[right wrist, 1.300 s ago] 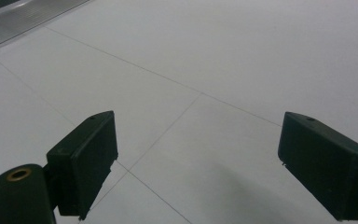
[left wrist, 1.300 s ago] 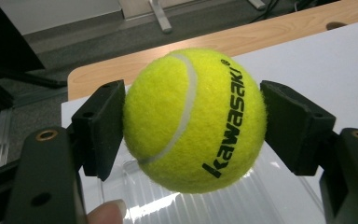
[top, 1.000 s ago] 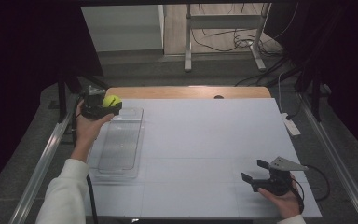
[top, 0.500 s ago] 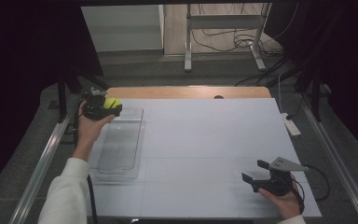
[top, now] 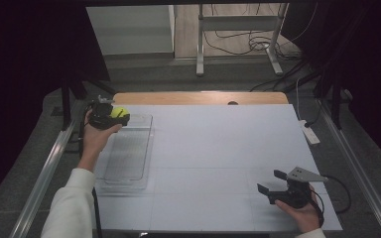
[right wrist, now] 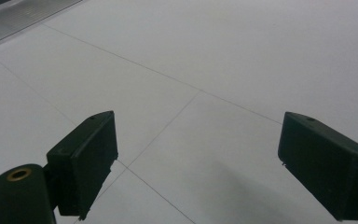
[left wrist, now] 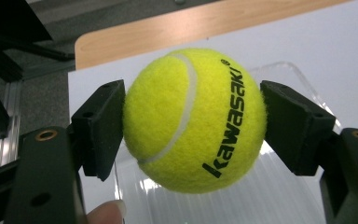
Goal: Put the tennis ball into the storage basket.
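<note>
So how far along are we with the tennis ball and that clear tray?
Done: the left gripper is shut on the tennis ball, pads pressing both its sides, and holds it above the far end of the clear tray. In hand: carrying the ball over the tray. Left: probably lowering it in and letting go, since it is not yet resting there. The right gripper waits open over the white table, holding nothing.
</note>
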### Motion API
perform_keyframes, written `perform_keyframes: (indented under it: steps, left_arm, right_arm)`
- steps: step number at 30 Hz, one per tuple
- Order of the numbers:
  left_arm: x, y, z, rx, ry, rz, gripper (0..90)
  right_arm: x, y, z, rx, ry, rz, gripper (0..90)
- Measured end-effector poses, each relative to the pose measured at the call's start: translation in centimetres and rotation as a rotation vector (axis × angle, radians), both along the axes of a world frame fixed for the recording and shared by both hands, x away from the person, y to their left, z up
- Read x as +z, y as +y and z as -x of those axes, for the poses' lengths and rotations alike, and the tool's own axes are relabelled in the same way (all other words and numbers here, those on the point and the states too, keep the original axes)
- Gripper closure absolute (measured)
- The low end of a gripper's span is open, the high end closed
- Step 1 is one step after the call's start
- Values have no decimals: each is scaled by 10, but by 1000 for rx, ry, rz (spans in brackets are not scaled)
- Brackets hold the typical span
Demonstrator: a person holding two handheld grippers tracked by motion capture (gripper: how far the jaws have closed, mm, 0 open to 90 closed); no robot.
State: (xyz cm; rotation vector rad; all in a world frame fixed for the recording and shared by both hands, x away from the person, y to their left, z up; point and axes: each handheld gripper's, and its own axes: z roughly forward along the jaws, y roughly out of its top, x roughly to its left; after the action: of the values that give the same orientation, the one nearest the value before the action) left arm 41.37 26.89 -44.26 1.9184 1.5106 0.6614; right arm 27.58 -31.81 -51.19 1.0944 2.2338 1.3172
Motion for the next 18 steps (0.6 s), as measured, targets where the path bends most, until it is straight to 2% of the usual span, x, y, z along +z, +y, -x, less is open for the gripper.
perform_keyframes:
  steps: [7, 18]
  left_arm:
    - [-10, 2, -2, 5, 38, 0, 268]
    - [-17, 0, -5, -3, 63, -9, 268]
  right_arm:
    - [0, 0, 0, 1, -2, -1, 122]
    - [0, 0, 0, 2, -2, 1, 122]
